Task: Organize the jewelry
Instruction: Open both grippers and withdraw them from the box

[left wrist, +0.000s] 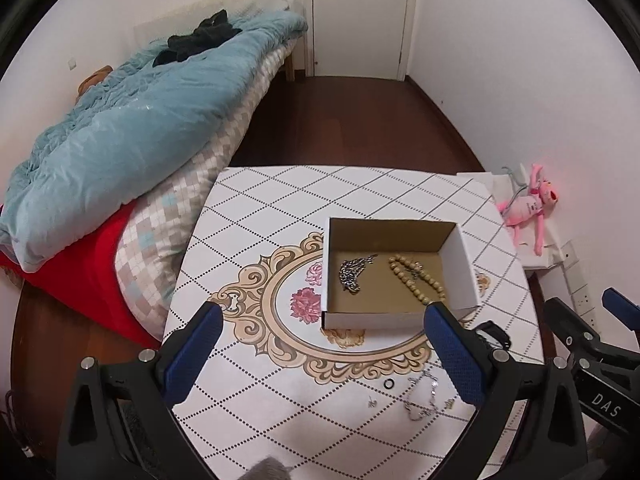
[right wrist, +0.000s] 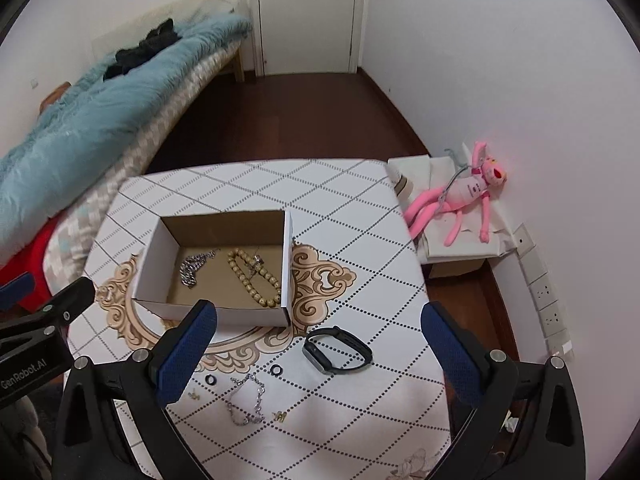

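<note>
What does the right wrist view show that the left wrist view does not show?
Only the right wrist view shows the whole black watch and two black rings; the left wrist view shows one ring and more of the red cloth. Both show the box with silver chain and beads, and the loose bracelet on the table.

Can't make out the tiny gold bits [right wrist: 280,416] near the silver bracelet [right wrist: 246,402], lower middle of the right wrist view: too small. Same for the small charm [right wrist: 258,259] on the beads inside the box [right wrist: 224,316]. In the left wrist view, smartwatch [left wrist: 494,334] mostly hidden behind a blue finger pad [left wrist: 454,354]. Grey fuzzy thing [left wrist: 268,470] cut off at bottom edge.
</note>
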Action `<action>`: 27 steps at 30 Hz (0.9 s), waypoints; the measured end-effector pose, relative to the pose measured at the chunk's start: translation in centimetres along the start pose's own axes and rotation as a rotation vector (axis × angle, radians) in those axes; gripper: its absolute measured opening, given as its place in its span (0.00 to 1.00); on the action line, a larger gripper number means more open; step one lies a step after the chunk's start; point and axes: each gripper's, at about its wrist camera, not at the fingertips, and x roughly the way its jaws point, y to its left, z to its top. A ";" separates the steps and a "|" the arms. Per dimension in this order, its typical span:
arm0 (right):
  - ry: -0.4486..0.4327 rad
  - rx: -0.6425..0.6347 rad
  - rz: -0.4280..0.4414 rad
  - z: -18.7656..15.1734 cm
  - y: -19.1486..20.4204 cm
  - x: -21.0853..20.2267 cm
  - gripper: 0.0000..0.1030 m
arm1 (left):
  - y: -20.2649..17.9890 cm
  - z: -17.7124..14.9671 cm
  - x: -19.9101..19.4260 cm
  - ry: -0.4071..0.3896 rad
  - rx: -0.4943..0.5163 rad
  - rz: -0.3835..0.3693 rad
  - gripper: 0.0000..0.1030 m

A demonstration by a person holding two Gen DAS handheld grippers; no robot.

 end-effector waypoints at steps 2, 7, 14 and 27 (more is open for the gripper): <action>-0.011 0.012 0.020 -0.1 -0.3 -1.2 1.00 | -0.2 -0.1 -0.8 0.000 -0.003 0.008 1.00; -0.006 0.040 0.033 -1.0 -1.1 -2.6 1.00 | -0.1 -1.3 -1.1 -0.009 -0.011 0.015 1.00; 0.105 0.083 0.025 -4.9 -3.1 0.7 1.00 | -0.1 -6.2 3.5 0.130 -0.012 0.044 1.00; 0.253 0.152 0.041 -10.8 -5.2 7.0 0.80 | -3.5 -11.7 9.1 0.267 0.026 -0.044 0.81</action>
